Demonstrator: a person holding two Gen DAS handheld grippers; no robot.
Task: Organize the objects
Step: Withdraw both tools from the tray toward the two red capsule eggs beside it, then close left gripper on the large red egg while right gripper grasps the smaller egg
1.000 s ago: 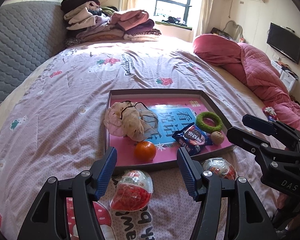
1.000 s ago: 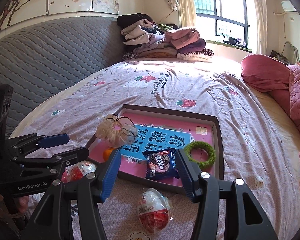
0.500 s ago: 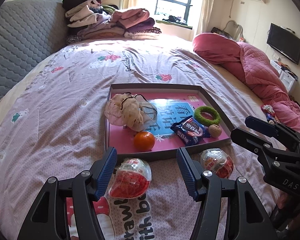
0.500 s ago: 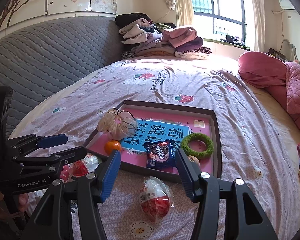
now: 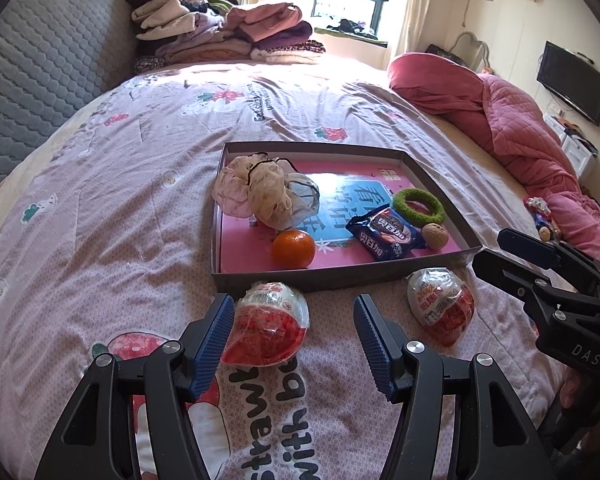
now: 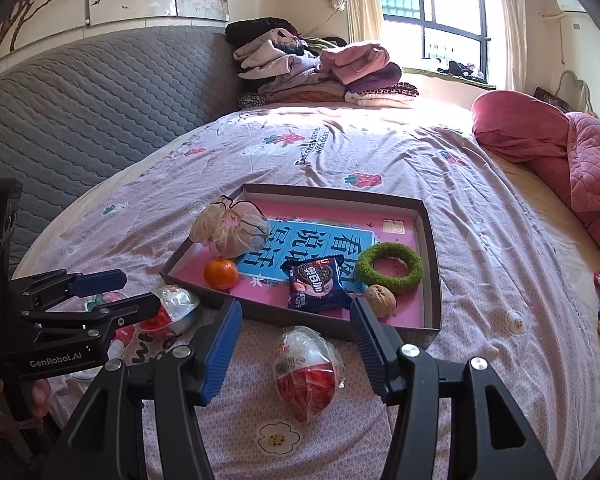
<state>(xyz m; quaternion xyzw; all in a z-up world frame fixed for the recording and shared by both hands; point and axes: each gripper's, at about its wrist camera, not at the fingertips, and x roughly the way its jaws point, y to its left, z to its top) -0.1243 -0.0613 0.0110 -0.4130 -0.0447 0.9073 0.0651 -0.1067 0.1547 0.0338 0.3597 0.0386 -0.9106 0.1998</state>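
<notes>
Black left gripper (image 6: 100, 294) reads "GenRobot.AI".

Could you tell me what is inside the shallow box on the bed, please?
The box holds a cloth bundle, orange, cookie packet, green ring and walnut; beneath the bundle is hidden.

Left gripper (image 5: 294, 334) open, wrapped egg toy (image 5: 269, 325) between fingers, touching left one; tray (image 5: 320, 280) just beyond.
</notes>
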